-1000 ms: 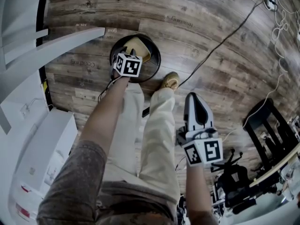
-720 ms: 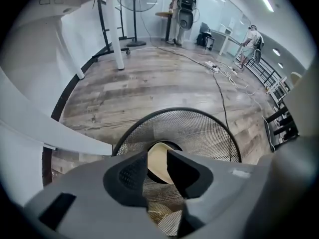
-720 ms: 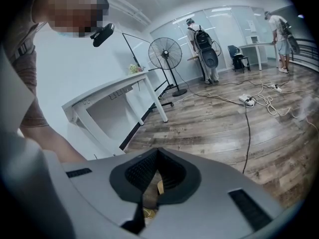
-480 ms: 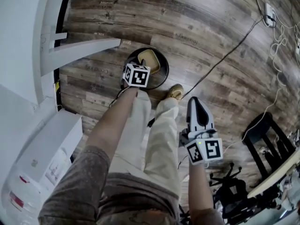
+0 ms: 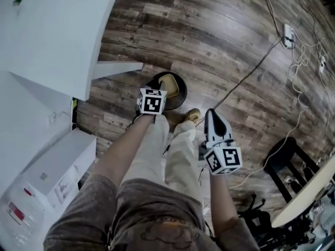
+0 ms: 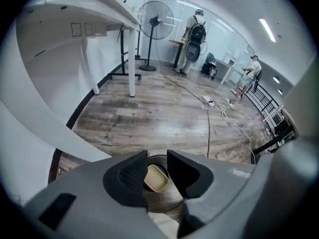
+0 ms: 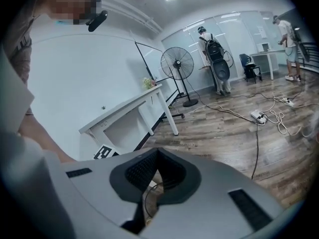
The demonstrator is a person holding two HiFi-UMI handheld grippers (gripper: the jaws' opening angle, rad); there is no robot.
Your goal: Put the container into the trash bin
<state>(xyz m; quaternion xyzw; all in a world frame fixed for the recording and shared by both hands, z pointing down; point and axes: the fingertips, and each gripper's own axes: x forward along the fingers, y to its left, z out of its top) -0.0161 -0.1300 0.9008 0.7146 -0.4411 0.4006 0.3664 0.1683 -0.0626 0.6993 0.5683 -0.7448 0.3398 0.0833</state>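
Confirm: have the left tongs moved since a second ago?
Yes. The left tongs have drawn back from the bin toward the person. Their cube covered the bin's left half before, now only its near-left rim, and the container inside shows more.

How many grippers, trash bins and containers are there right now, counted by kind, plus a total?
Grippers: 2, the left gripper with jaws apart and empty, and the right gripper with jaws together.
Trash bins: 1, the black trash bin on the floor.
Containers: 1, the tan container lying inside the bin.
Total: 4
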